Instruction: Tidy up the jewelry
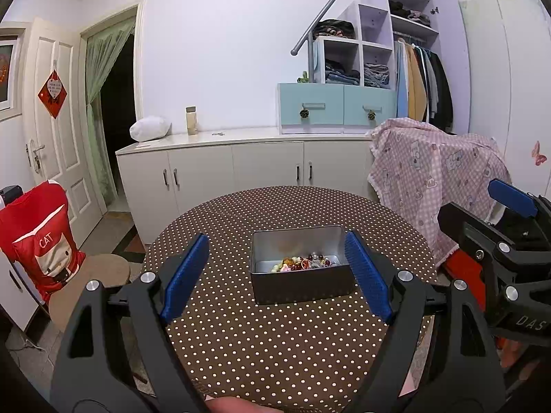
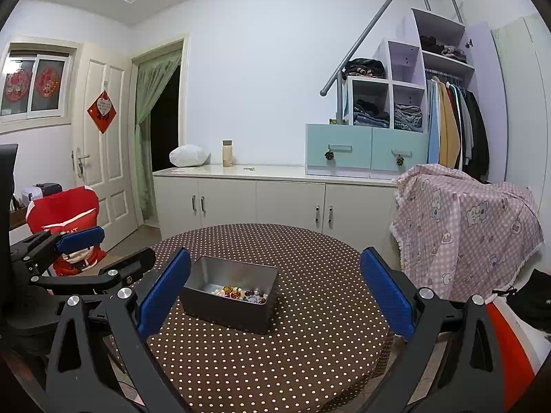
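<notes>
A grey metal tin [image 1: 303,284] stands open on a round table with a brown polka-dot cloth [image 1: 275,344]. Beaded jewelry [image 1: 303,262] lies heaped in its near part. My left gripper [image 1: 277,246] is open and empty, held above the table just before the tin, its right blue pad next to the tin's right end. In the right wrist view the tin [image 2: 229,304] and the jewelry [image 2: 241,293] sit left of centre. My right gripper [image 2: 275,261] is open and empty above the table. It also shows at the right edge of the left wrist view [image 1: 509,199].
A chair with a red cushion [image 1: 44,237] stands left of the table. A pink checked cloth [image 1: 437,179] drapes something at the right. White cabinets [image 1: 241,168] with a bottle [image 1: 191,120], a white bag and blue drawers line the back wall.
</notes>
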`<state>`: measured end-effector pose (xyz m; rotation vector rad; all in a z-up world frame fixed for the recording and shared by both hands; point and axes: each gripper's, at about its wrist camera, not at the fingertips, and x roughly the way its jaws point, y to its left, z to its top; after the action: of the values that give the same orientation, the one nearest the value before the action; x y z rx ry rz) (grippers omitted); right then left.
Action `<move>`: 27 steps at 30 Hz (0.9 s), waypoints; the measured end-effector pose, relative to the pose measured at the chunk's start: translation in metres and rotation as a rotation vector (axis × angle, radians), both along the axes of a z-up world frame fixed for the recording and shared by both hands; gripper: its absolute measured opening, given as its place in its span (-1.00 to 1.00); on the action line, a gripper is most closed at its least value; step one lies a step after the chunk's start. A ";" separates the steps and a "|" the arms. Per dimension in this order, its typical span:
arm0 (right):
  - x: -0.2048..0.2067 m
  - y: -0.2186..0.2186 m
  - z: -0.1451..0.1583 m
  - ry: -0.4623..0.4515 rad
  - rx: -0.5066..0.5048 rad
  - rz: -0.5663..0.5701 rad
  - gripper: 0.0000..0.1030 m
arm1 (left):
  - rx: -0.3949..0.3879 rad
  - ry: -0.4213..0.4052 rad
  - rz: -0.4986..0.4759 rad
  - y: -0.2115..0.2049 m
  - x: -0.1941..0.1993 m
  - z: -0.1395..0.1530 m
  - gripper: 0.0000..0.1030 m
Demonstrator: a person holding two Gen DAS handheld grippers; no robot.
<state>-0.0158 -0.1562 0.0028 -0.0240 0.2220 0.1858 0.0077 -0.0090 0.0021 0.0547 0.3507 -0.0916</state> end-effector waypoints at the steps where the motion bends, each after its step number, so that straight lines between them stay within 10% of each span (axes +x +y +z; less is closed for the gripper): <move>1: 0.000 0.000 0.000 0.000 0.001 0.000 0.84 | 0.001 -0.001 0.000 0.000 0.001 0.000 0.56; 27: 0.000 0.000 -0.002 0.003 0.001 0.000 0.84 | 0.004 0.002 -0.001 -0.001 0.001 0.000 0.56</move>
<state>-0.0156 -0.1557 0.0013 -0.0231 0.2249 0.1857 0.0086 -0.0095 0.0020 0.0582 0.3526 -0.0917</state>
